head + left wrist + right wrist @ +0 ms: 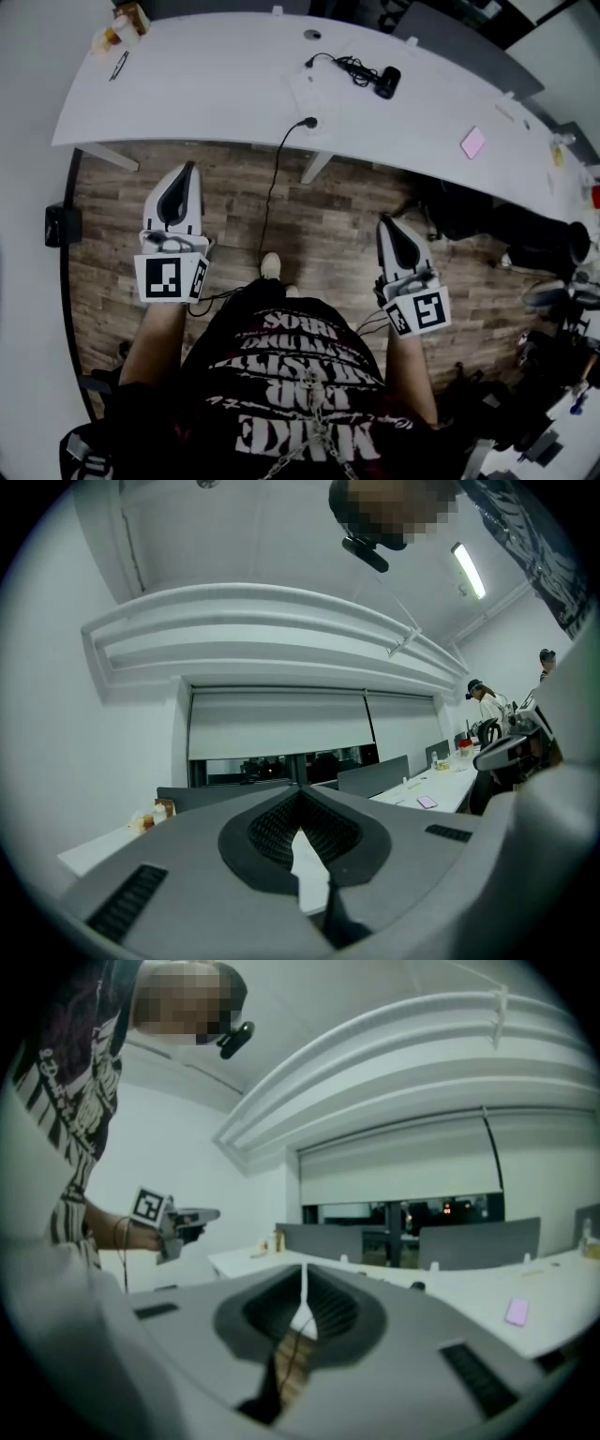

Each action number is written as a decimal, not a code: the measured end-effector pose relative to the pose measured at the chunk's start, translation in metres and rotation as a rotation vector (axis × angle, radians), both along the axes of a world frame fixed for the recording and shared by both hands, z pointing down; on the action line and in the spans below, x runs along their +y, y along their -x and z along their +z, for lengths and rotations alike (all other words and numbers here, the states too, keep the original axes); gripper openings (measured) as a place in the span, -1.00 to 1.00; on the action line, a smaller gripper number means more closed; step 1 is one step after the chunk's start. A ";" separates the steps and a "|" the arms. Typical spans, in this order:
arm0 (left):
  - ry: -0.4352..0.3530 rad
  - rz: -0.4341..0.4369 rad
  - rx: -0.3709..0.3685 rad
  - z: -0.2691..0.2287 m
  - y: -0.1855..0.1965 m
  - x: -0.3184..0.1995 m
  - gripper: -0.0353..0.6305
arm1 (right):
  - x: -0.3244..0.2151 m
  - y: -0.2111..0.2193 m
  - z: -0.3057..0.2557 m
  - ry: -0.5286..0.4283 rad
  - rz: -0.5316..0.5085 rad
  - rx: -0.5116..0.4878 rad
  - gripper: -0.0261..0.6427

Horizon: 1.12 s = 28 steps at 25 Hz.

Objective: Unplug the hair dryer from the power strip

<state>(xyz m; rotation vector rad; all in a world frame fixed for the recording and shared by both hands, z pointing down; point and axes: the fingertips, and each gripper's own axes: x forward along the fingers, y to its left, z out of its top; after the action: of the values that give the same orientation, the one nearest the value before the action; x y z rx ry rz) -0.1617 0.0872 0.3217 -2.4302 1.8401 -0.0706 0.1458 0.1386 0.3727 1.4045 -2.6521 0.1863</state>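
The black hair dryer (387, 82) lies on the long white table (206, 84), its coiled cord (353, 67) running left to a white power strip (307, 92) that is faint against the tabletop. A black cable (272, 192) drops from the table's near edge to the wooden floor. Both grippers hang over the floor, short of the table. My left gripper (190, 167) (300, 789) is shut and empty. My right gripper (385, 221) (303, 1267) is shut and empty too. The right gripper view shows the left gripper (174, 1223) off to its left.
A pink flat item (472, 142) lies on the table to the right, bottles and snacks (122, 26) at its far left end. A table leg (317, 167) stands beside the cable. A black box (62, 225) sits on the floor at left, office chairs (562, 281) at right.
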 end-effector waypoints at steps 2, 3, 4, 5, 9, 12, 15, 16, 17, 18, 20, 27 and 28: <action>-0.004 0.016 0.008 0.000 0.003 -0.008 -0.82 | -0.009 0.005 -0.006 -0.015 0.007 0.007 -0.81; -0.005 0.023 0.011 0.002 0.004 -0.011 -0.83 | -0.014 0.008 -0.009 -0.025 0.011 0.008 -0.81; -0.005 0.028 0.013 0.003 0.006 -0.015 -0.83 | -0.018 0.010 -0.012 -0.033 0.015 0.009 -0.81; -0.003 0.030 0.013 0.005 0.009 -0.018 -0.83 | -0.021 0.012 -0.013 -0.038 0.017 0.008 -0.81; 0.017 0.014 0.024 0.014 0.025 -0.025 -0.83 | -0.027 0.020 -0.009 -0.027 0.014 0.010 -0.81; 0.038 0.004 0.021 0.022 0.032 -0.027 -0.83 | -0.031 0.017 -0.005 -0.006 0.025 -0.008 -0.81; 0.043 -0.006 0.021 0.023 0.032 -0.030 -0.83 | -0.036 0.007 -0.002 0.013 0.041 -0.031 -0.81; 0.042 -0.008 0.022 0.023 0.032 -0.031 -0.83 | -0.037 0.005 0.000 0.017 0.045 -0.037 -0.81; 0.042 -0.009 0.024 0.022 0.031 -0.031 -0.82 | -0.037 0.004 0.000 0.022 0.047 -0.044 -0.81; 0.041 -0.006 0.025 0.021 0.029 -0.030 -0.83 | -0.036 0.004 0.000 0.025 0.048 -0.052 -0.81; 0.037 0.007 0.020 0.018 0.025 -0.026 -0.83 | -0.033 0.006 -0.002 0.025 0.042 -0.056 -0.81; 0.042 0.022 0.028 0.019 0.015 -0.028 -0.83 | -0.027 0.009 0.001 0.031 0.027 -0.044 -0.81; 0.044 0.024 0.023 0.019 0.012 -0.027 -0.83 | -0.027 0.007 0.001 0.031 0.029 -0.048 -0.81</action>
<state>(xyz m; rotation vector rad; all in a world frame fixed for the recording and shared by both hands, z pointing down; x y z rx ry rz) -0.1737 0.0598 0.3409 -2.4925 1.8370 -0.0820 0.1387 0.1121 0.3742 1.4473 -2.6556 0.2667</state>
